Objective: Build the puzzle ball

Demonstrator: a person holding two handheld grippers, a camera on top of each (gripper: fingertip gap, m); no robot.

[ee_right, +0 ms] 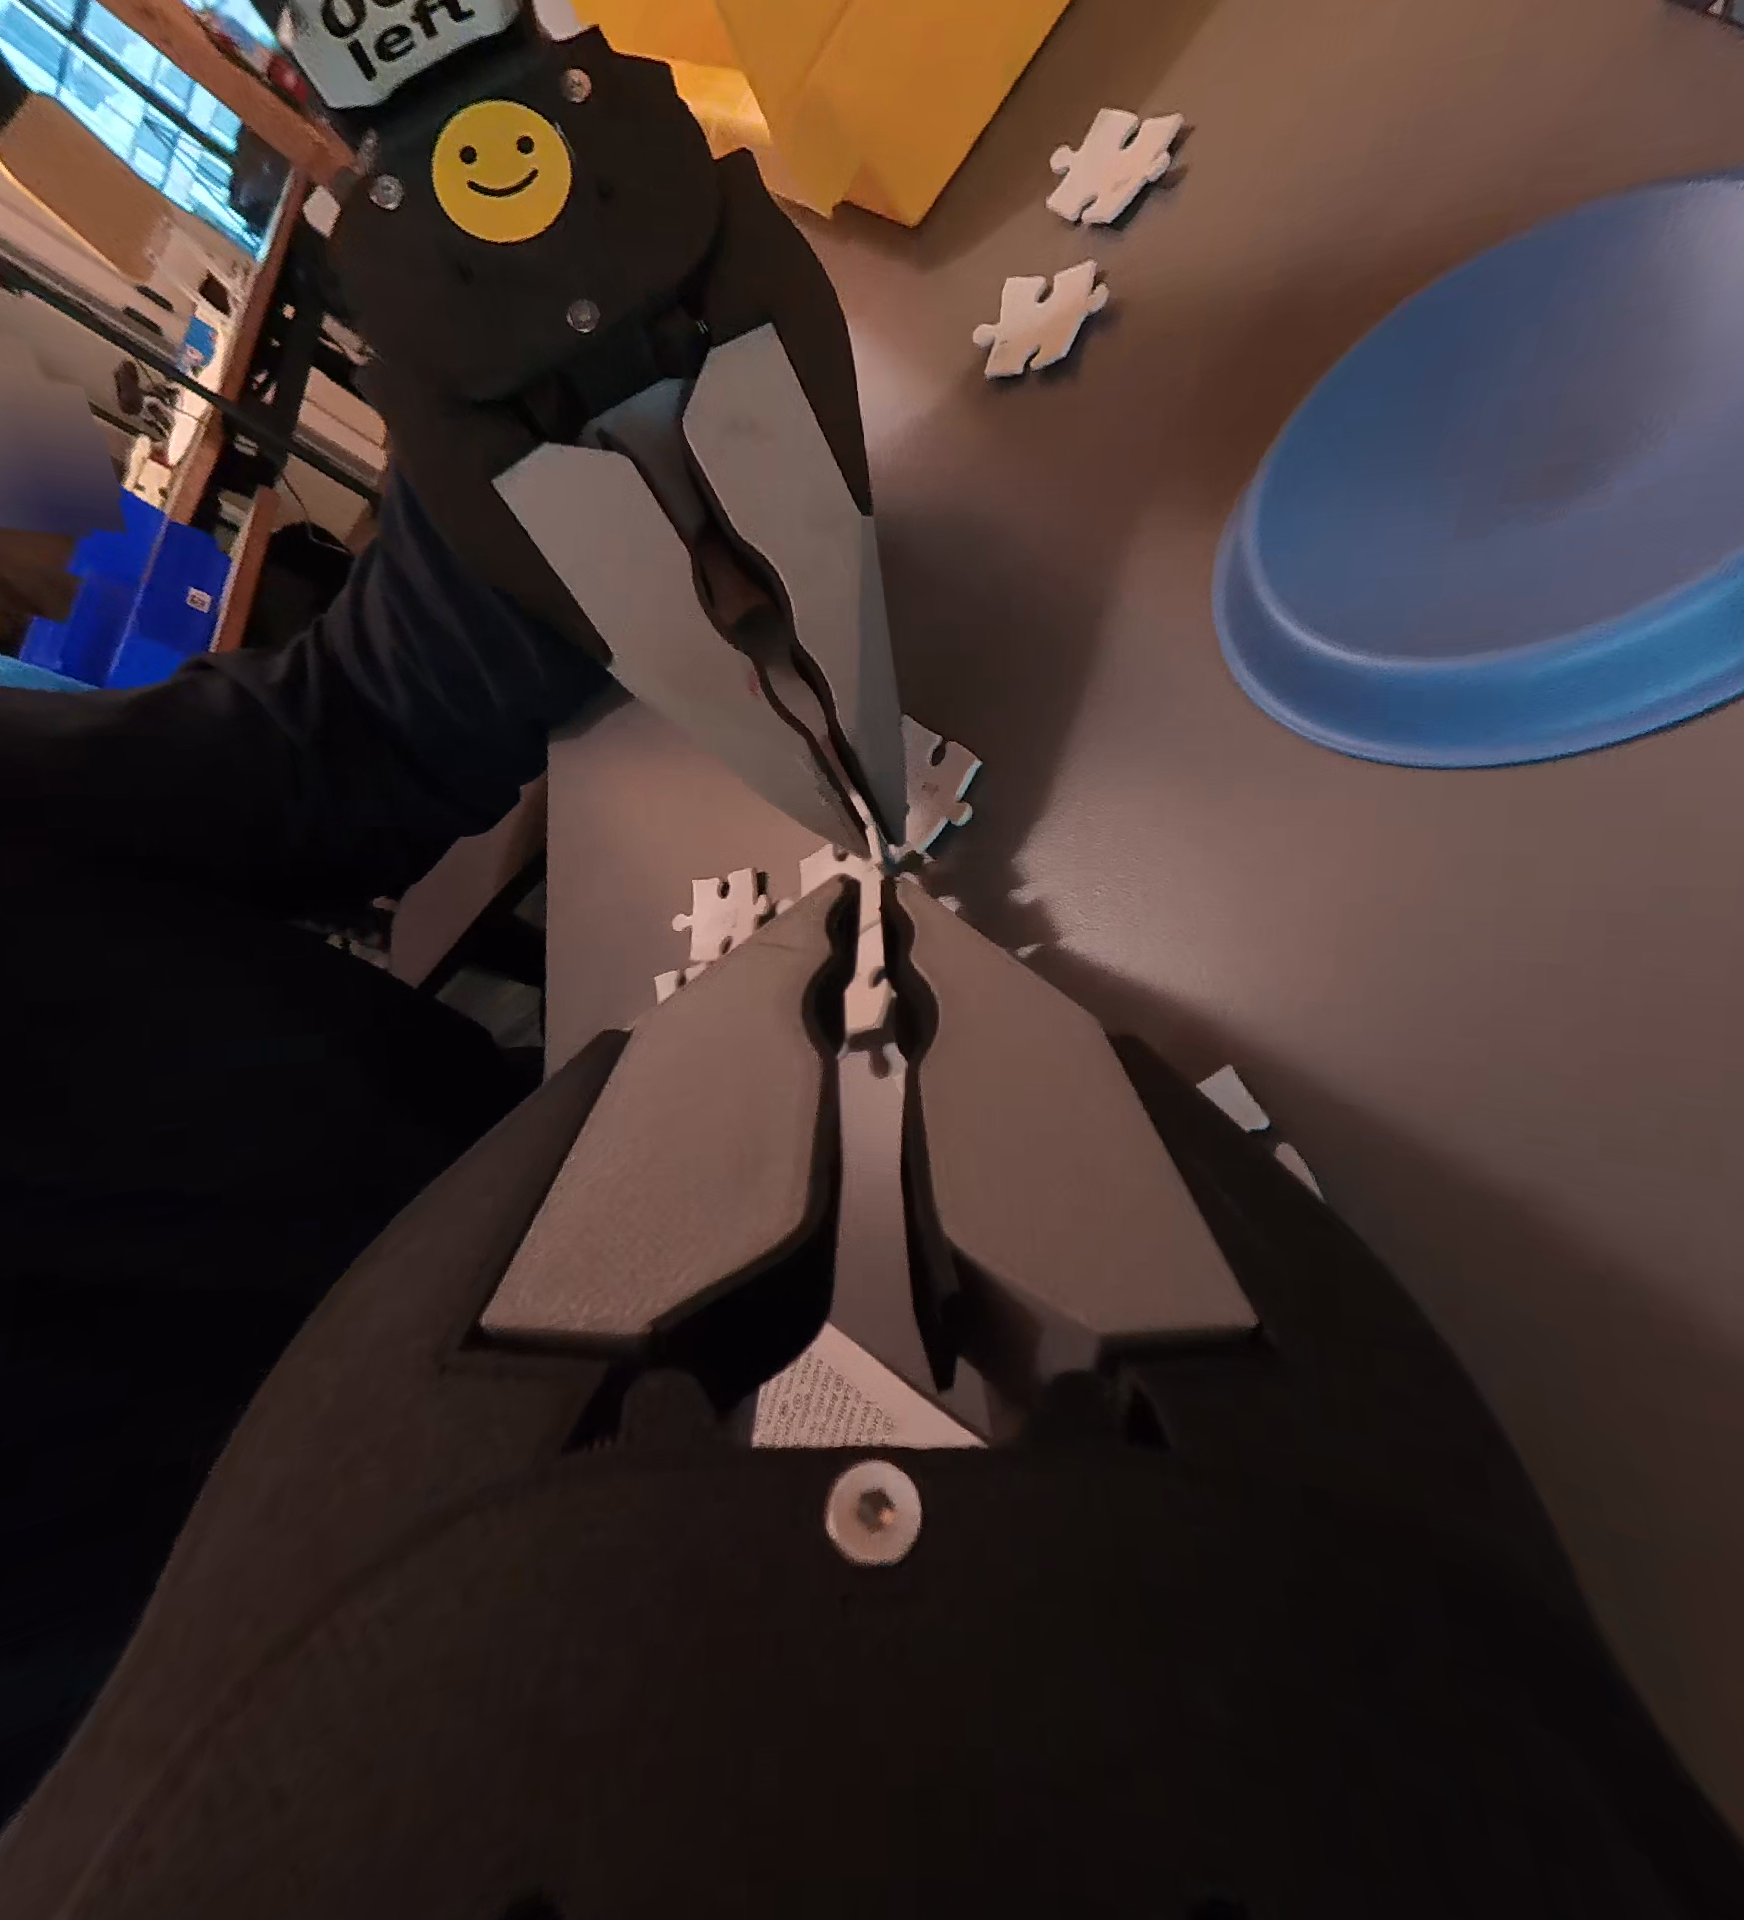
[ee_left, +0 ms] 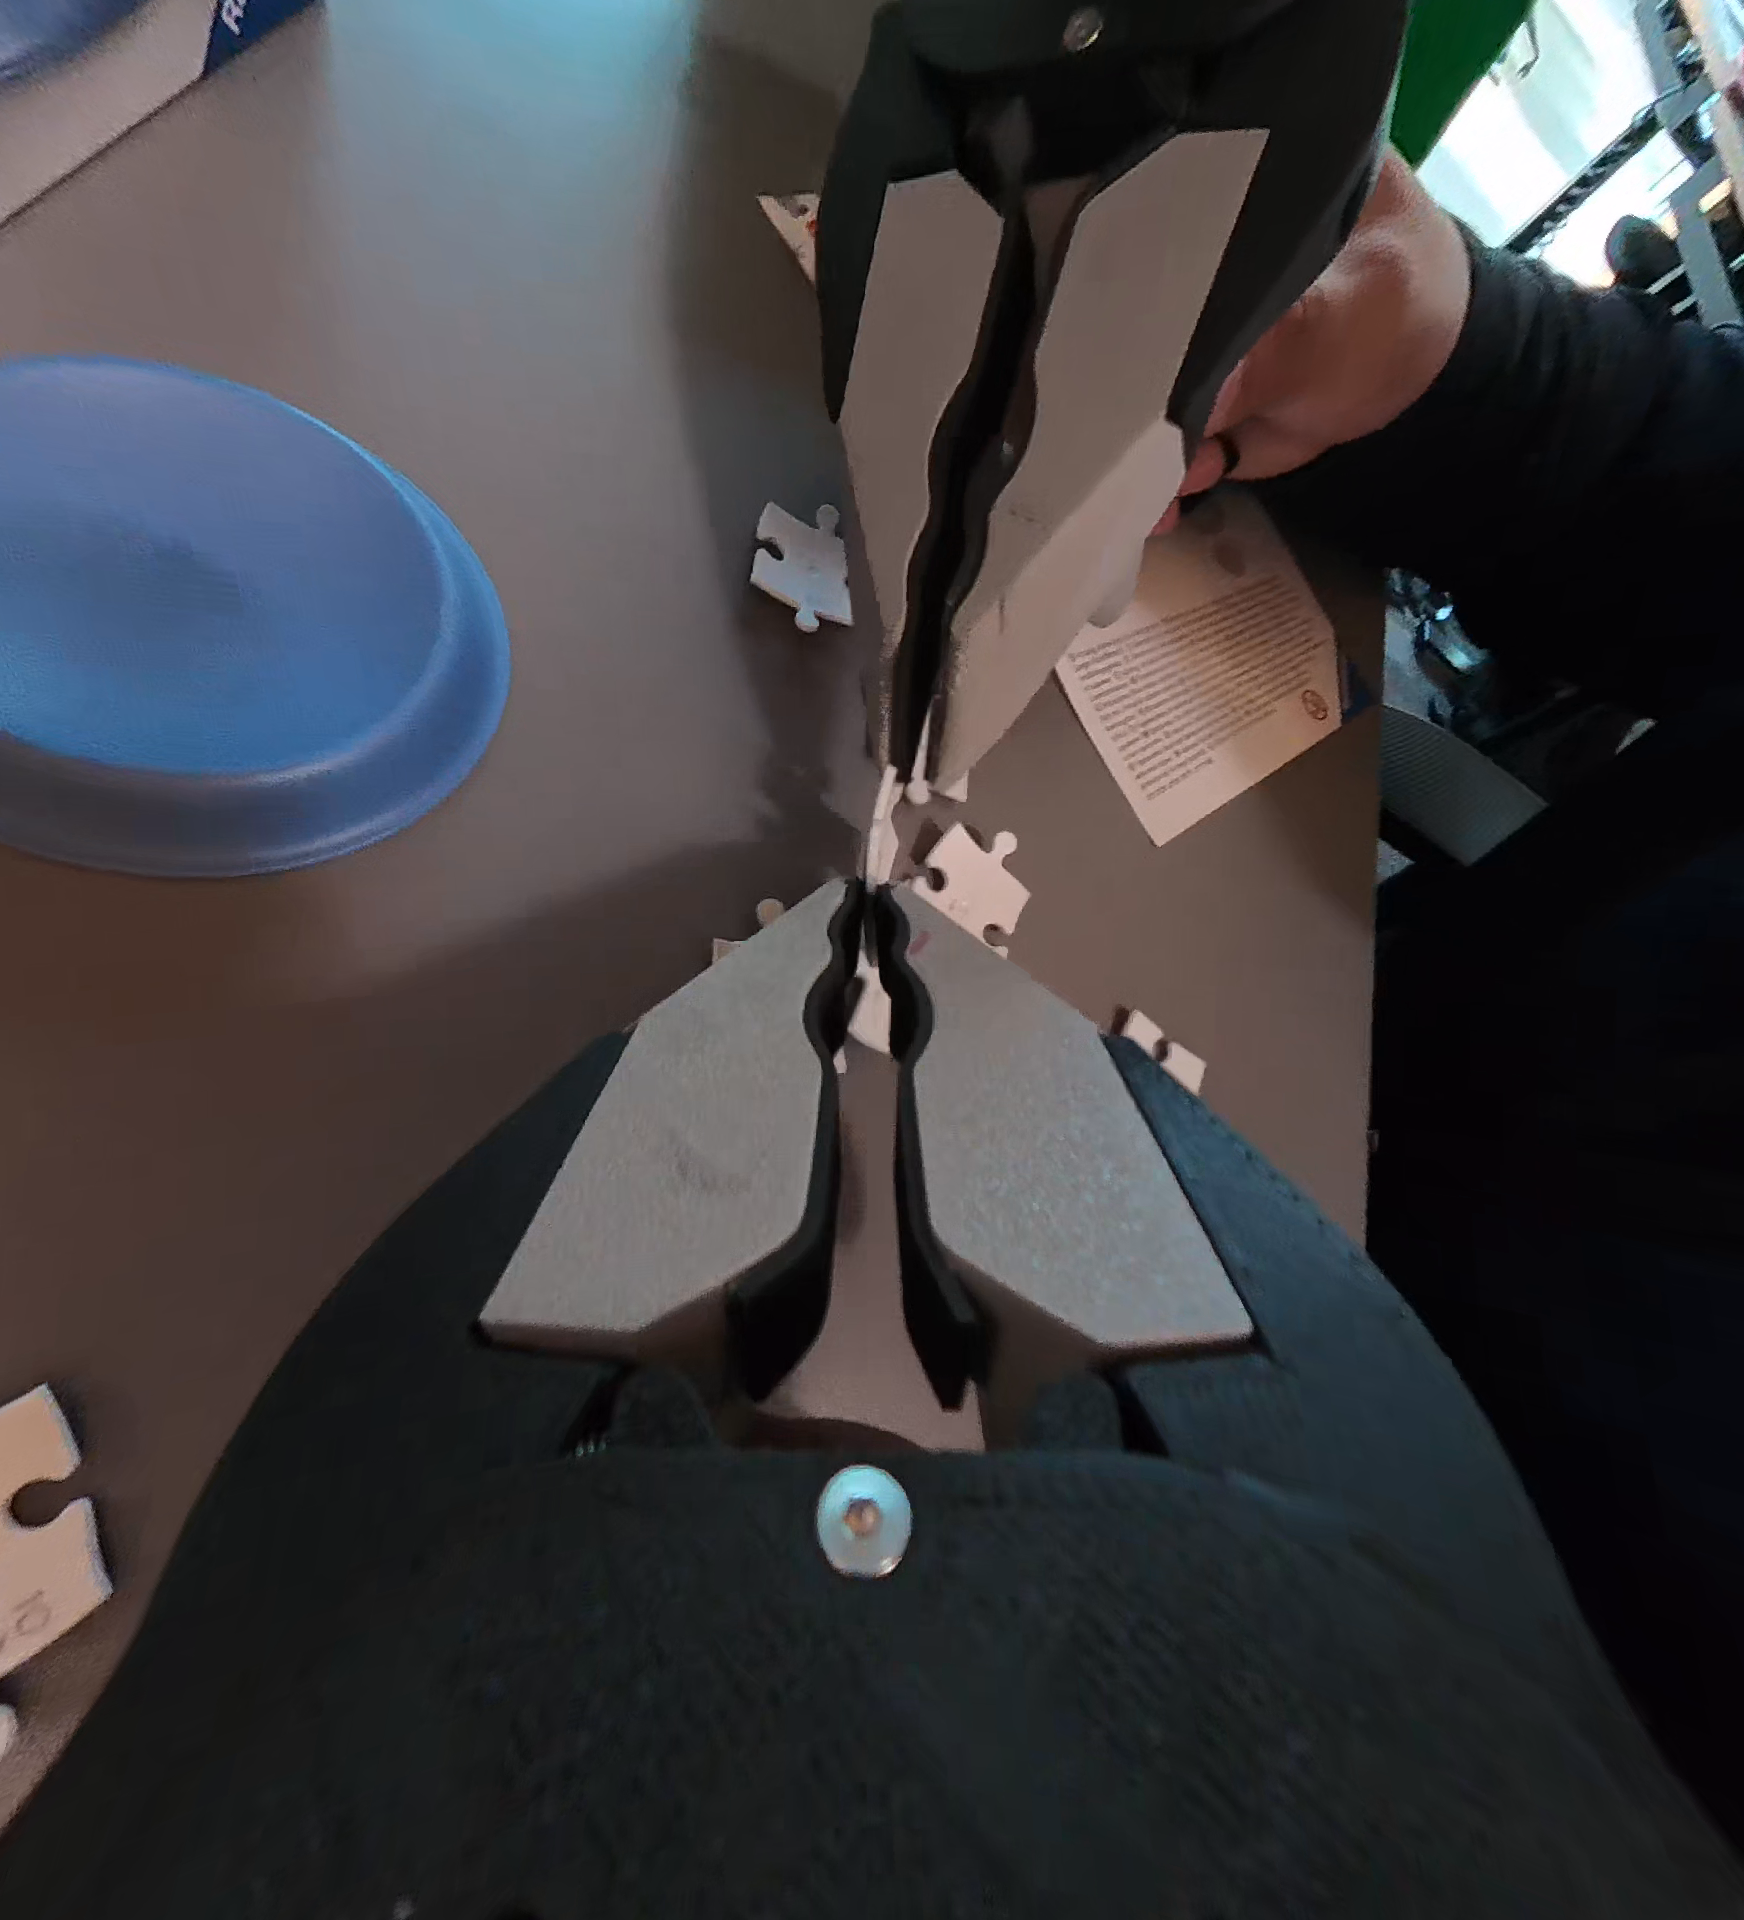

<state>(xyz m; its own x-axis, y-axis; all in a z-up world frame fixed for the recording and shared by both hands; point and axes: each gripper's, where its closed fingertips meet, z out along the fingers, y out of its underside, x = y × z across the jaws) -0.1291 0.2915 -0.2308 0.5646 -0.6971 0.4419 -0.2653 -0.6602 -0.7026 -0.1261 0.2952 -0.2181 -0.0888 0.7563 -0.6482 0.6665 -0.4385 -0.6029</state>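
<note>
Meeting tip to tip above the bench's near edge, the left gripper (ee_left: 866,894) and right gripper (ee_left: 904,774) each pinch a white puzzle piece (ee_left: 883,826) edge-on; the two pieces touch between the tips, long axes roughly in line, so joining looks like a straight push together. Farther off lie loose pieces (ee_right: 1044,317) and a blue bowl (ee_left: 172,623). Only the left wrist view shows the printed leaflet (ee_left: 1211,675) whole; only the right shows the yellow box (ee_right: 847,94).

The blue dish (ee_left: 172,623) looks like smooth, glossy plastic. The table (ee_left: 556,364) is matt grey-brown. The loose puzzle pieces (ee_right: 1044,317) look like matt white card.
</note>
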